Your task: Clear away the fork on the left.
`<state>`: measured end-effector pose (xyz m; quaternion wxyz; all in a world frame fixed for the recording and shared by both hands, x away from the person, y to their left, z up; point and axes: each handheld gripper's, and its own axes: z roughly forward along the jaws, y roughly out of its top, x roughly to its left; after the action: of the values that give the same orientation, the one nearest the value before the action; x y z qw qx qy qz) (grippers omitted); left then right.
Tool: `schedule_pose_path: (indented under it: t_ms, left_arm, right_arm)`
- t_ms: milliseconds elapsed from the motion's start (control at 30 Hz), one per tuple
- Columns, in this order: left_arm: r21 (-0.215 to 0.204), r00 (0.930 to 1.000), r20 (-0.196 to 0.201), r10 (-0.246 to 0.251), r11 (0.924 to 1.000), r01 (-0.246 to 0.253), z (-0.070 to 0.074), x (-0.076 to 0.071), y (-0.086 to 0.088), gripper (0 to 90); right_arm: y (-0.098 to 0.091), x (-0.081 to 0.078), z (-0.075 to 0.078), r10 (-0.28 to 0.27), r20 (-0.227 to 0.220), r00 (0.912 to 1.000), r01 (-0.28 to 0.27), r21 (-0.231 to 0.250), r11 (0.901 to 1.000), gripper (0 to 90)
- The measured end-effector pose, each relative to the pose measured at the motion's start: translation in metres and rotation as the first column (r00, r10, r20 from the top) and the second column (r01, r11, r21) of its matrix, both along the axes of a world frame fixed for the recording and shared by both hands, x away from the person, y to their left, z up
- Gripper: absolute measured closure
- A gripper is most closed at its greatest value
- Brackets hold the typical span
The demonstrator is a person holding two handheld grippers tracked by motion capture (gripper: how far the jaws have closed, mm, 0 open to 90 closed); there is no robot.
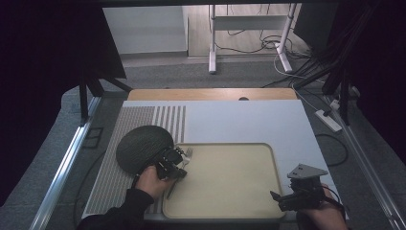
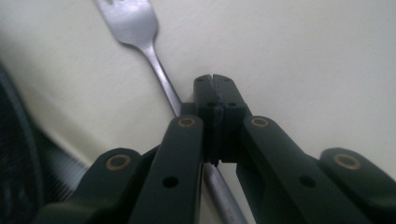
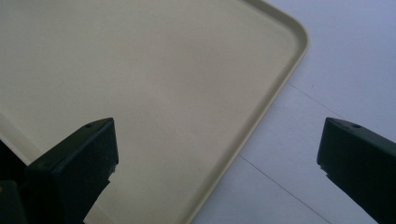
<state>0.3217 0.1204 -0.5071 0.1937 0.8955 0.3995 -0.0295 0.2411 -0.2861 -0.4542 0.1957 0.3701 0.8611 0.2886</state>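
A metal fork [image 1: 186, 154] lies at the left edge of the beige tray [image 1: 275, 165], tines pointing away from me. My left gripper [image 1: 179, 154] sits low over the fork. In the left gripper view its jaws [image 2: 215, 86] are pressed together, and the fork's handle [image 2: 163, 77] runs under and beside them, not between them. My right gripper [image 1: 276, 197] hovers at the tray's near right corner. Its jaws [image 3: 217, 149] are wide apart with nothing between them, over the tray's rim [image 3: 280, 77].
A dark round textured plate [image 1: 142, 146] lies left of the tray, touching my left hand. The tray rests on a pale mat [image 1: 230, 120] with a striped left part, and a wooden strip [image 1: 210, 94] lies behind it. Cables and stand legs [image 1: 287, 57] are on the floor beyond.
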Motion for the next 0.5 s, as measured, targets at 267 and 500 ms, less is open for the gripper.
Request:
schedule_pose_path:
  t_ms: [267,500]
  left_arm:
    - [0.010,0.9994,-0.003,0.034,0.9994,-0.034,0.000,0.001,0.013,89.2]
    - [-0.015,0.9991,-0.013,0.040,0.9991,-0.040,-0.001,0.001,0.018,85.2]
  right_arm:
    - [0.000,0.000,0.000,-0.002,-0.001,1.0000,0.002,0.003,1.0000,0.0]
    - [0.000,0.000,0.000,-0.001,-0.002,1.0000,0.001,0.003,1.0000,0.0]
